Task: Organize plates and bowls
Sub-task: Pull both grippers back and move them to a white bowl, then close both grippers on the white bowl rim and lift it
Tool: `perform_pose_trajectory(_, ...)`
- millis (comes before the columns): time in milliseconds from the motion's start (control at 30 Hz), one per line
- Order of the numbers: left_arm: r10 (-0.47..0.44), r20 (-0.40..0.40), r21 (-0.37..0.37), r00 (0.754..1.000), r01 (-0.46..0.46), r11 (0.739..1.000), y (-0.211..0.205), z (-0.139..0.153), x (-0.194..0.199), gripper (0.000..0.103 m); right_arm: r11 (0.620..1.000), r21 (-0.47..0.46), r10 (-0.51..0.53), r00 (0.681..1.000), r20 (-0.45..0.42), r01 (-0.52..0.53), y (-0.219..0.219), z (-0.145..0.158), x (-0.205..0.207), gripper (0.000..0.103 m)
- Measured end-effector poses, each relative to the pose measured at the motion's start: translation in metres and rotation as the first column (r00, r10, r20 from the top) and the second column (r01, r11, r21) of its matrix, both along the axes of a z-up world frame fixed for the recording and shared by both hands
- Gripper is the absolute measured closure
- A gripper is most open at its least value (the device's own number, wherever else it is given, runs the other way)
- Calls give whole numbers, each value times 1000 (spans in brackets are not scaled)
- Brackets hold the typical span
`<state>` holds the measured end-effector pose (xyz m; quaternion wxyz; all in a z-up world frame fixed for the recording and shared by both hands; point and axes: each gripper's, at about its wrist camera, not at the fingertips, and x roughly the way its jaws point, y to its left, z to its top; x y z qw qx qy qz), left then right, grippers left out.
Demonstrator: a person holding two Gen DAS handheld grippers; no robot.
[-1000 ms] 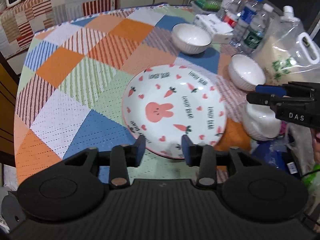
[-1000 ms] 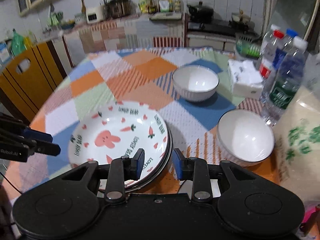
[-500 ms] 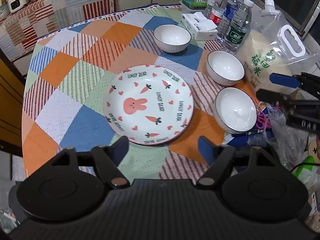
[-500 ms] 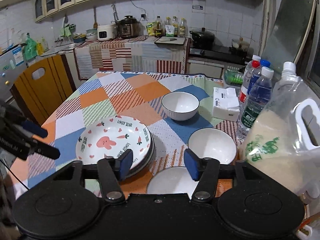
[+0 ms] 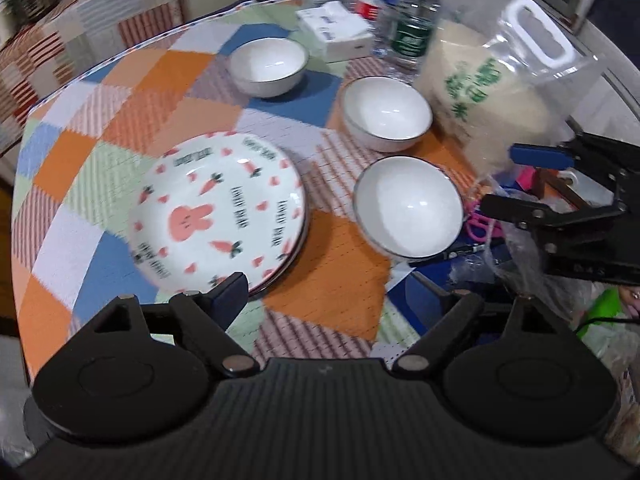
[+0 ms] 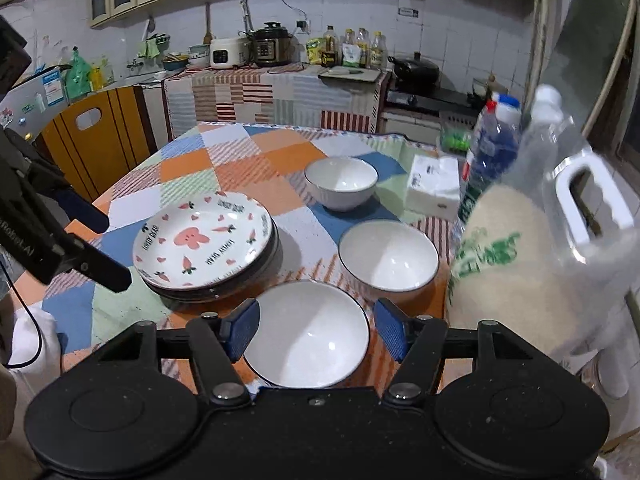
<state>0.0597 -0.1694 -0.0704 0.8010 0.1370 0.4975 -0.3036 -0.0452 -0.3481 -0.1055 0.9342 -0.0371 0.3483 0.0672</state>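
A stack of bunny-and-carrot plates sits on the patchwork tablecloth. Three white bowls stand to its right: a near one, a middle one and a far one. My left gripper is open and empty, raised above the table's near edge. My right gripper is open and empty, its fingers on either side of the near bowl from above; it also shows in the left wrist view.
A large bag of rice with a handle stands at the right edge. Water bottles and a tissue pack stand behind the bowls. A wooden chair is at the left, the kitchen counter behind.
Both grippers opened wide and pulled back and up from the plate stack. The right gripper has come over the near bowl.
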Motion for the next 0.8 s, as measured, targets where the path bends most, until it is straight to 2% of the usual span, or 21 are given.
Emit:
perform_pose_trajectory(333, -64, 54, 32, 997, 62, 998, -28, -18, 6, 19, 996, 83, -26, 999, -47, 29, -26, -27, 9, 35)
perform_pose_trajectory(533, -67, 15, -13, 998, 67, 998, -42, -42, 17, 20, 993, 106, -36, 996, -79, 45, -32, -47, 23, 35)
perform_pose_trajectory(800, -37, -80, -5, 996, 37, 999, -59, -82, 32, 23, 991, 97, -72, 986, -147, 87, -40, -75, 46, 35)
